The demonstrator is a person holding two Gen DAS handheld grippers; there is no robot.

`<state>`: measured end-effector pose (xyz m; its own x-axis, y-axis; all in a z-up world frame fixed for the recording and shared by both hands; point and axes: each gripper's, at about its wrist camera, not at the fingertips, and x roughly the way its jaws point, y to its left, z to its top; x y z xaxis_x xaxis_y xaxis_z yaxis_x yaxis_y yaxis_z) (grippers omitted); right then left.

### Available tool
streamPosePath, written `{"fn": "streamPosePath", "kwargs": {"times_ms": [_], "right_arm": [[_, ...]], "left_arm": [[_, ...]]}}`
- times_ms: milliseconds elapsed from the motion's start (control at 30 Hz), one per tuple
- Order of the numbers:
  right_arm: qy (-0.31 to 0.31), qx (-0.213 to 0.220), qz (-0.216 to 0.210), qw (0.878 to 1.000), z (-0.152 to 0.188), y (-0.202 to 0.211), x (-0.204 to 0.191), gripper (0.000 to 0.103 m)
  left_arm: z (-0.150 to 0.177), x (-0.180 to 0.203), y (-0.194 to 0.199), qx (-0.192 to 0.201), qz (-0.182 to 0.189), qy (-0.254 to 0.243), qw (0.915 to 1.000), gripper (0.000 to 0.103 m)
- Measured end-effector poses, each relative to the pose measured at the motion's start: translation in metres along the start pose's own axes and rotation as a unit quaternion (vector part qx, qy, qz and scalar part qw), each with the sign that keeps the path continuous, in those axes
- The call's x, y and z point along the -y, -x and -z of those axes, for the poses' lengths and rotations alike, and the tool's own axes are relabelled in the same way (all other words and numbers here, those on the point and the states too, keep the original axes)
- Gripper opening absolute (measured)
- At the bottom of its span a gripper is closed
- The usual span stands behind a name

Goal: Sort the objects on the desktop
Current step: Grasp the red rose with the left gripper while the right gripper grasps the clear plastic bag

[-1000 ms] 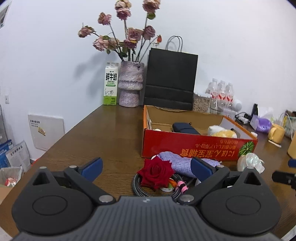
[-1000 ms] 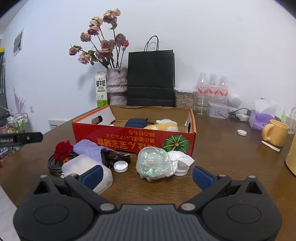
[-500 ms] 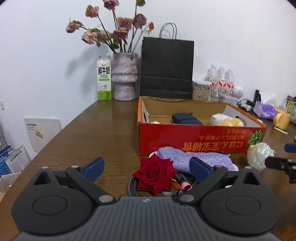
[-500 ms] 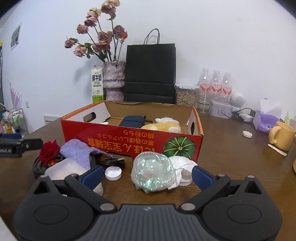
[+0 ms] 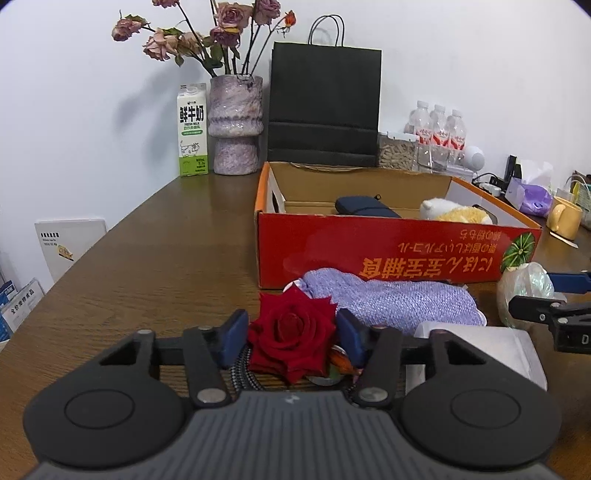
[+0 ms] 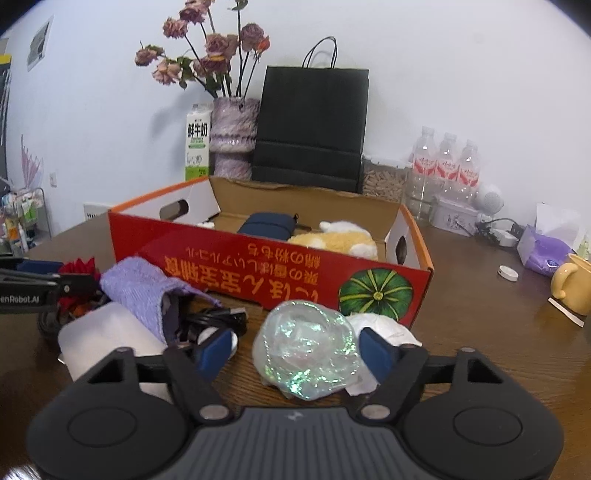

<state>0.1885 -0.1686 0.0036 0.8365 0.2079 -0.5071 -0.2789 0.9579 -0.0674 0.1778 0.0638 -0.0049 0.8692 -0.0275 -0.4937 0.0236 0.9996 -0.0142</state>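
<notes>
While both sets of jaws are closing, the left gripper (image 5: 291, 334) round the red rose (image 5: 291, 332) at lower centre and the right gripper (image 6: 297, 349) round the iridescent bundle (image 6: 306, 347), neither seemingly pinched yet, each grasp needs finishing before lifting toward the red box (image 5: 388, 254).

Bright, even indoor light, soft shadow of the dried flowers (image 5: 218, 33) falling left on the white wall (image 5: 92, 92), mild sheen on the wooden table (image 5: 155, 258), strong fisheye bending, dark rounded corners, both views sharp, no motion blur.
</notes>
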Motion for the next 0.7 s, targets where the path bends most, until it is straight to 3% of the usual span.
{"fn": "streamPosePath", "kwargs": {"times_ms": [200,267,700], "right_arm": [[-0.01,-0.004,-0.01,1.0,0.002,0.002,0.003,0.04],[-0.011,-0.002,-0.011,1.0,0.002,0.004,0.004,0.038],[-0.035,0.029,-0.011,0.999,-0.005,0.023,0.012,0.037]], "left_arm": [[-0.001,0.003,-0.001,-0.006,-0.005,-0.005,1.0,0.049],[-0.001,0.004,0.0,-0.006,-0.001,-0.004,1.0,0.041],[-0.011,0.003,0.025,0.023,0.004,0.009,0.9997,0.033]]}}
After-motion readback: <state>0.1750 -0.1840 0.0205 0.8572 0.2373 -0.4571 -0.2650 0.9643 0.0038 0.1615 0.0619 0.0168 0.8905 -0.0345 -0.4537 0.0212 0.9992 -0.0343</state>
